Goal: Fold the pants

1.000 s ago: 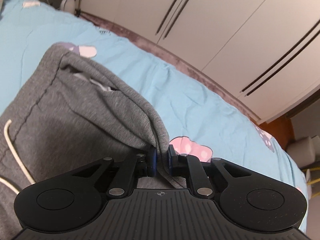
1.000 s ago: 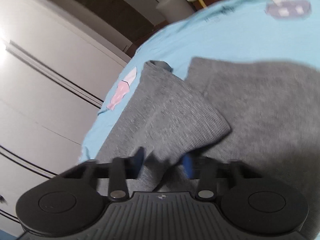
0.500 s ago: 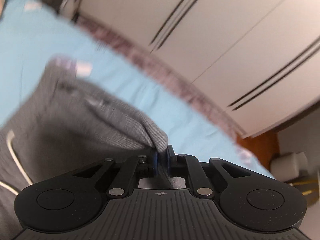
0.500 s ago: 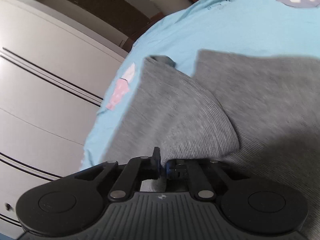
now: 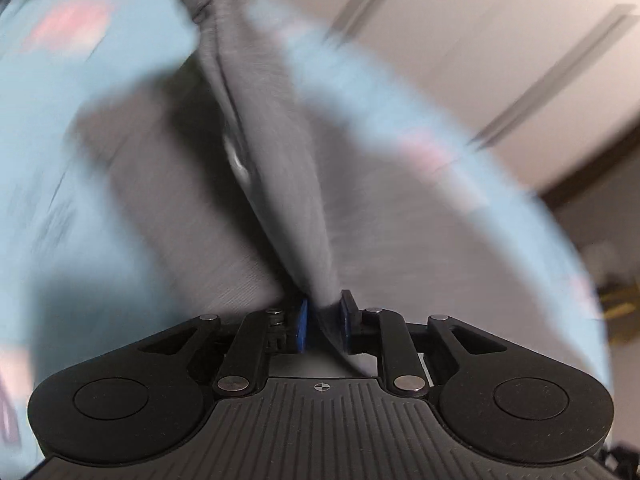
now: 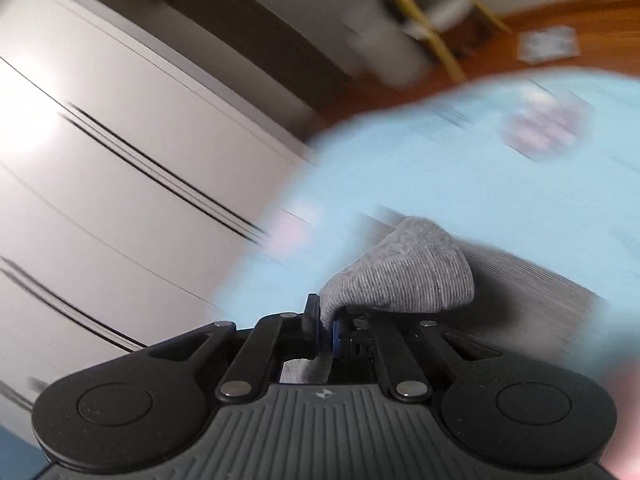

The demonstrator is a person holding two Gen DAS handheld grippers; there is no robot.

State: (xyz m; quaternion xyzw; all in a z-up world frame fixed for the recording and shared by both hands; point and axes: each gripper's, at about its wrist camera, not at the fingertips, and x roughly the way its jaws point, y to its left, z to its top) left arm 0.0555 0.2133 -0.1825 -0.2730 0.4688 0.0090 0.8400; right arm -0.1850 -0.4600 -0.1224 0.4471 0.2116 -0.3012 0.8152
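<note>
I am holding the gray pants (image 5: 280, 184) with both hands, so the fold is only part way done. One part of the cloth is being lifted up, and it is not laid flat yet. I think I need to bring it over the rest of the pants, set it down, and let go.

Close to me, my left hand-held gripper (image 5: 323, 326) is almost closed, pinching a thick fold of the gray cloth between its blue pads. My right hand-held gripper (image 6: 325, 330) is nearly closed too, squeezing a bunched bit of the pants (image 6: 404, 276).

A little farther out, the rest of the pants is lying on the blue bed sheet (image 6: 420, 168). Everything there is looking blurry. Far away, white closet doors (image 6: 120, 152) are standing behind the bed.
</note>
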